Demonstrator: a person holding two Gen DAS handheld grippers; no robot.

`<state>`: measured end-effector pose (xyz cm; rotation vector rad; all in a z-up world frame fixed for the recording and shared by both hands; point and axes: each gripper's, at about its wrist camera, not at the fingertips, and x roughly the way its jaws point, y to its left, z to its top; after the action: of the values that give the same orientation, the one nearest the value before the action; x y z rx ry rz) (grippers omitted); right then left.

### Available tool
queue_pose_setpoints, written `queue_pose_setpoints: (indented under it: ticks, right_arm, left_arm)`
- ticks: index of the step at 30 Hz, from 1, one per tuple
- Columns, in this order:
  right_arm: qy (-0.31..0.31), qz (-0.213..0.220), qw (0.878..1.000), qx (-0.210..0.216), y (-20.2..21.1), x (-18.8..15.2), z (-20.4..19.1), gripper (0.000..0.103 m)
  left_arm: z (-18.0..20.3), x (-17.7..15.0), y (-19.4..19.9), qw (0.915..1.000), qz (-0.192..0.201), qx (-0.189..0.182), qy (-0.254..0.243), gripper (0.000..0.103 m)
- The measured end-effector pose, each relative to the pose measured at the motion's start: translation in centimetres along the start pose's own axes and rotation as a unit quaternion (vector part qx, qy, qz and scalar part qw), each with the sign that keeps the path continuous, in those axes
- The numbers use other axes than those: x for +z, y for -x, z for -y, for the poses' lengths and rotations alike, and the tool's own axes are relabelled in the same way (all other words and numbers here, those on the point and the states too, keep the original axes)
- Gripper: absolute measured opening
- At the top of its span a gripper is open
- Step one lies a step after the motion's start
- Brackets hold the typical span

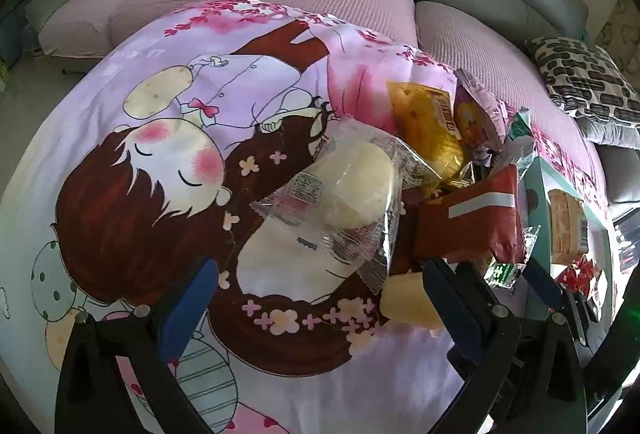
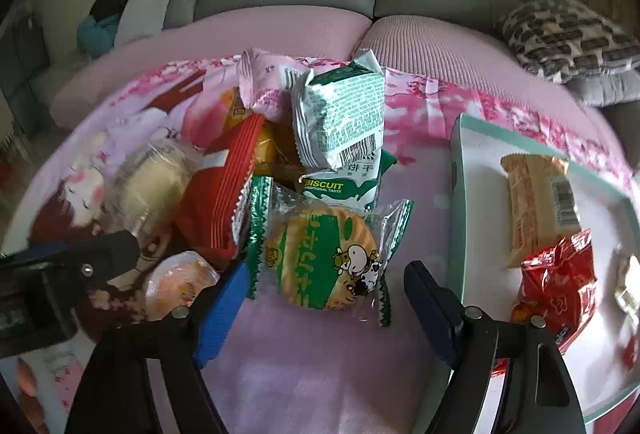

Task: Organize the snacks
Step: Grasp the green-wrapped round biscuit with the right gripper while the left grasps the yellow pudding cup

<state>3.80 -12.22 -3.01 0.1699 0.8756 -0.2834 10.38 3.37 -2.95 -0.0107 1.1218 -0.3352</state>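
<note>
In the right wrist view my right gripper [image 2: 328, 308] stands open around the near side of a round biscuit pack [image 2: 326, 258] with green stripes and a cartoon cow. Its pads do not press on the pack. A teal-rimmed white tray [image 2: 458, 154] to the right holds a wafer pack [image 2: 536, 202] and a red wrapped snack [image 2: 560, 282]. In the left wrist view my left gripper [image 1: 320, 294] is open just short of a cream bun in a clear wrapper [image 1: 352, 186]. The wrapper's near corner reaches in between the fingers.
A heap of snacks lies on the cartoon-print cloth [image 1: 140, 154]: a red bag [image 2: 220, 194], a green-white biscuit pack [image 2: 340, 118], a pink pack [image 2: 264, 82], a yellow pack [image 1: 424, 130] and a small round cake [image 2: 180, 284]. A pink-covered sofa [image 2: 280, 30] and a patterned cushion [image 2: 568, 38] lie behind.
</note>
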Motion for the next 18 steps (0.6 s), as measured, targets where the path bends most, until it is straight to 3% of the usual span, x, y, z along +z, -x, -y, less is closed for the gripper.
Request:
queue_pose_setpoints:
  ticks: [3,7,18]
  right_arm:
    - [-0.001,-0.003,1.0,0.012,-0.2,-0.1,0.0,0.069]
    - [-0.009,-0.003,1.0,0.017,-0.1,-0.1,0.3,0.064]
    - [-0.013,-0.013,0.999,0.034,0.8,-0.6,0.9,0.059]
  left_arm:
    - [0.3,0.0,0.0,1.0,-0.002,-0.006,-0.002,0.102]
    - [0.8,-0.2,-0.1,0.9999,-0.007,-0.014,-0.005,0.102]
    - [0.7,-0.7,-1.2,0.9976,-0.035,-0.051,0.031,0.102]
